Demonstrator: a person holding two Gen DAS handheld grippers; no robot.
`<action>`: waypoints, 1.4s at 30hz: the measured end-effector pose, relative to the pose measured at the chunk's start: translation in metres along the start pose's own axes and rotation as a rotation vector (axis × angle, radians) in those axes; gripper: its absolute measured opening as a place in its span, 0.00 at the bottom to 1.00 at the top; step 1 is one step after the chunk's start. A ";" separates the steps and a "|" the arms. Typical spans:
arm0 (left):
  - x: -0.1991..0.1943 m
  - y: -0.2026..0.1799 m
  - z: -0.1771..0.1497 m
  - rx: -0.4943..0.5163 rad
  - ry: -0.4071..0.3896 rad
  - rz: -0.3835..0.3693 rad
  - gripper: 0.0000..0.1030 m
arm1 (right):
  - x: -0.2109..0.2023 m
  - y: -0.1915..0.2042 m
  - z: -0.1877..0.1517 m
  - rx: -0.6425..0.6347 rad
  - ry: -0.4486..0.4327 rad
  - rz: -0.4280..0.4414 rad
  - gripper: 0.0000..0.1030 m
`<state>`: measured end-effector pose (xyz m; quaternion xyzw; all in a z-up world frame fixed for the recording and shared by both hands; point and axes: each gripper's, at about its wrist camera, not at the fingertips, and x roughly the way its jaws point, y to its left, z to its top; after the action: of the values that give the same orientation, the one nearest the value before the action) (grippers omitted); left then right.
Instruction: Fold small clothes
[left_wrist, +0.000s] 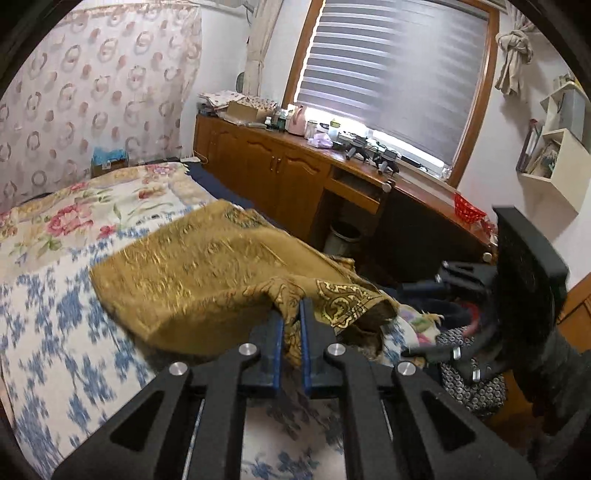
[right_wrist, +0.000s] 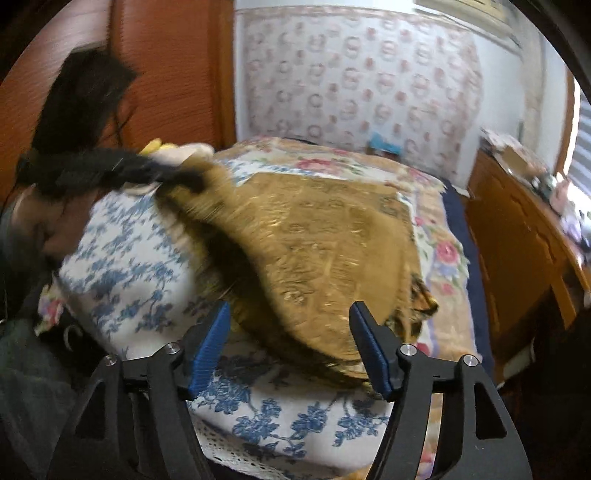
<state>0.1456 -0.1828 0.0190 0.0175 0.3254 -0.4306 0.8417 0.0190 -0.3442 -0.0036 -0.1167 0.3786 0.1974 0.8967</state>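
Observation:
A golden-brown patterned cloth lies partly spread on the bed's blue-flowered cover. My left gripper is shut on one corner of it, and the fabric bunches between the blue pads and lifts off the bed. In the right wrist view the same cloth rises to the upper left, where the blurred black left gripper holds it. My right gripper stands open just above the cloth's near edge, and its pads do not press on the fabric. The right gripper's black body shows blurred at the right of the left wrist view.
A wooden cabinet with a cluttered top runs under the window beside the bed. A red basket sits on the desk and a bin stands below it. Other garments are piled at the bed's right end. A pink-flowered blanket covers the far side.

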 end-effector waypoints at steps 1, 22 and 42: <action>0.004 0.002 0.004 -0.003 -0.001 0.000 0.04 | 0.005 0.002 -0.001 -0.021 0.016 -0.011 0.69; -0.001 0.066 0.032 -0.077 -0.072 0.104 0.07 | 0.069 -0.075 0.045 -0.099 0.029 -0.140 0.13; 0.018 0.174 0.019 -0.198 0.038 0.230 0.60 | 0.216 -0.112 0.146 -0.118 0.063 -0.035 0.12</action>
<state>0.2914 -0.0926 -0.0199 -0.0203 0.3782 -0.2965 0.8767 0.2980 -0.3345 -0.0537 -0.1823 0.3920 0.1998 0.8793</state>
